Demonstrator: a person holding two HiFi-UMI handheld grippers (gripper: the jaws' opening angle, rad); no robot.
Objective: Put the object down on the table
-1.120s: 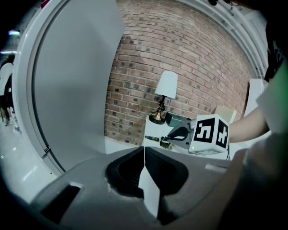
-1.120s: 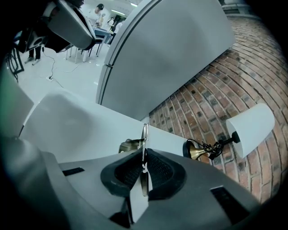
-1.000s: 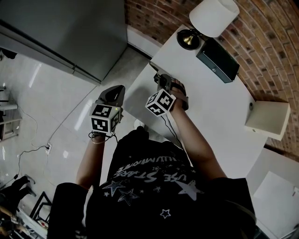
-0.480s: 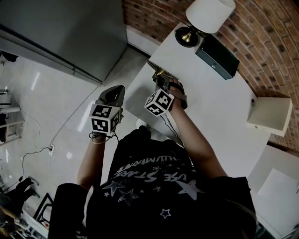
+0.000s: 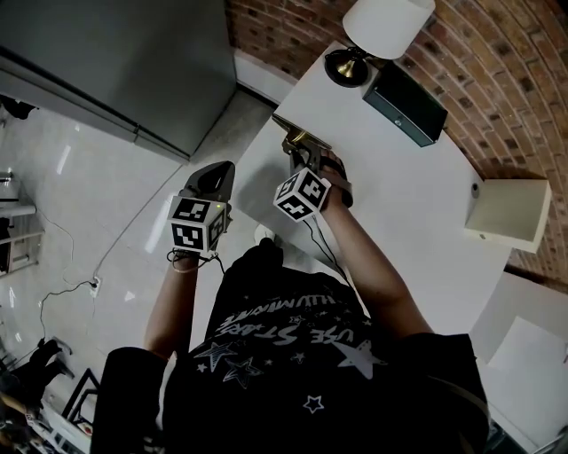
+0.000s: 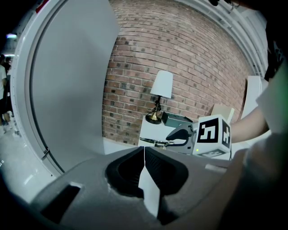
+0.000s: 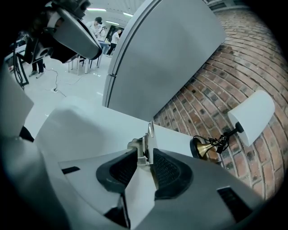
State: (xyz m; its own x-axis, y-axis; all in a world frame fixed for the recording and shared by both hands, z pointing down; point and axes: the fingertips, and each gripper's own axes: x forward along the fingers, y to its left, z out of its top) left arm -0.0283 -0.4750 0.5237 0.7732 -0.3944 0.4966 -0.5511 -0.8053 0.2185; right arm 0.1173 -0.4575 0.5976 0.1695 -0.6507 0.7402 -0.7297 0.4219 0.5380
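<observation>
1. Containers: a dark box point(image 5: 406, 104) is seen lying closed on the white table point(image 5: 399, 204) just beside the lamp point(image 5: 382, 27), and a cream box point(image 5: 508, 215) is seen at the right, apart from the table. The contents of neither can be made out.
2. Metal object point(image 7: 146, 143): it is found standing on edge near the table's far left border point(image 5: 300, 135), between the jaws of the right gripper point(image 7: 145, 155).
3. Right gripper point(image 5: 299, 152): its jaws are being opened, and the pads are no longer pressed on the object.
4. Left gripper point(image 6: 144, 152): it is held over the floor point(image 5: 89, 177), left of the table point(image 5: 222, 168), with the jaws closed together and nothing between them.
5. Change: a second ago the right jaws were set far narrower, and less of the object was shown beyond them. The left gripper is kept where it was.
</observation>
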